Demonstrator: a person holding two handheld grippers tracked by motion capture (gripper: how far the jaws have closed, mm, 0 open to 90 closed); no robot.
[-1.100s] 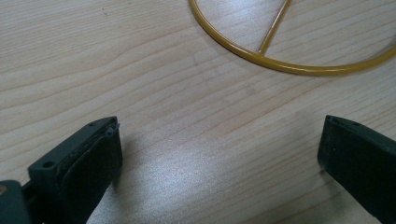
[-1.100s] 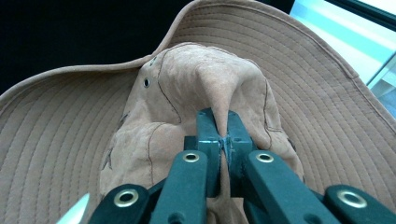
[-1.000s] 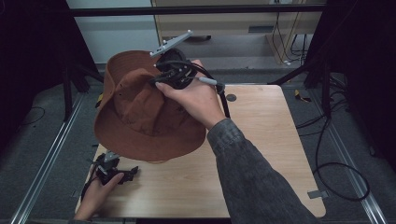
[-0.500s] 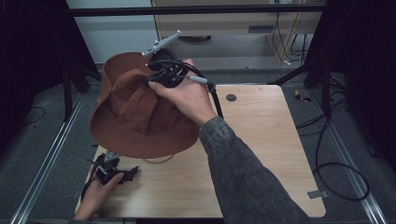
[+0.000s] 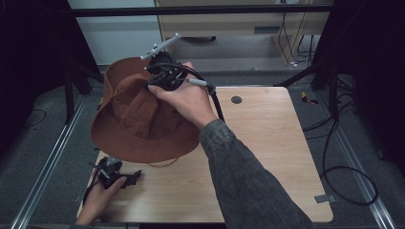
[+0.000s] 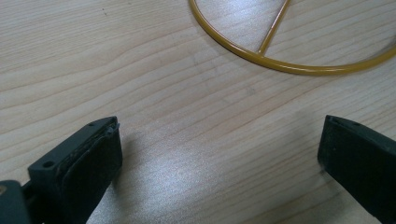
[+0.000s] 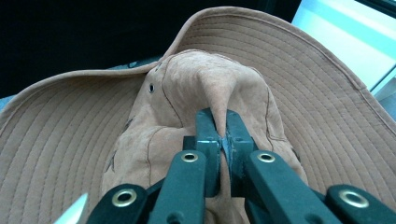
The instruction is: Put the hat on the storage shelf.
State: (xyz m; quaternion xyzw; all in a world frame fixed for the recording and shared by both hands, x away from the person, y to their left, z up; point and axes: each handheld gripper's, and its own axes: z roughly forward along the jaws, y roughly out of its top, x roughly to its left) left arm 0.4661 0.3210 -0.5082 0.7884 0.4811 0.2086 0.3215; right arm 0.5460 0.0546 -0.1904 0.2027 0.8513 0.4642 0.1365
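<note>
Right gripper [image 7: 223,135] clamped on a fold of the brown hat's [image 5: 138,114] crown, hat held tilted in the air above the bench's [image 5: 267,143] far left part. Left gripper [image 6: 219,154] rests low at the bench's near left corner, jaws wide apart, just short of a yellow wire ring [image 6: 280,65].

Wooden table [image 5: 267,143] with yellow ring [image 6: 289,65]

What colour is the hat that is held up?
The hat is rusty brown, with stitched rings on its brim; the right gripper view shows it best.
</note>
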